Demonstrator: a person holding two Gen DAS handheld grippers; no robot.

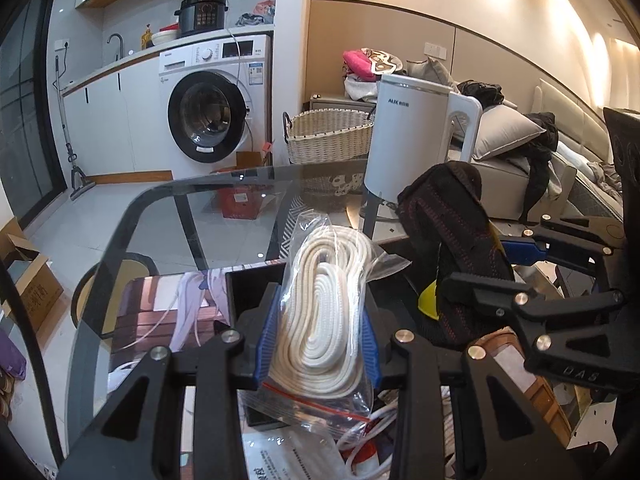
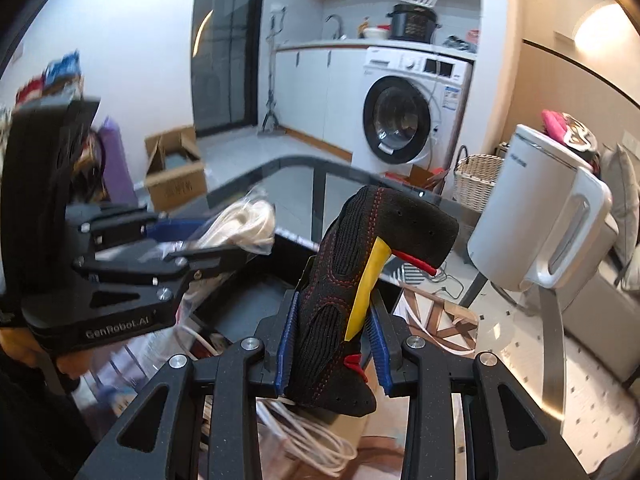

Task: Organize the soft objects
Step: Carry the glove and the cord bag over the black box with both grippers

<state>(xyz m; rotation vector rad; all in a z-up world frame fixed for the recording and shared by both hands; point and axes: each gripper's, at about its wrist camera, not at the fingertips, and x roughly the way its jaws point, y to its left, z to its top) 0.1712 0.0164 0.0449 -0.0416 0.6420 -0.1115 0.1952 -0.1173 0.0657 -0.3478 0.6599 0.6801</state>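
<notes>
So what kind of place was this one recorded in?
Most likely a small studio flat: a washing machine under a kitchen counter with a pressure cooker, and a sofa piled with clothes beside a glass table. Both grippers hold soft items.

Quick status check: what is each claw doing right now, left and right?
Left claw: closed on the clear bag of white rope, held above the glass table.
Right claw: closed on the black padded glove.

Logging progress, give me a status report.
Left gripper shut on bagged white rope. Right gripper shut on black glove. Both lifted; white kettle ahead right.
</notes>
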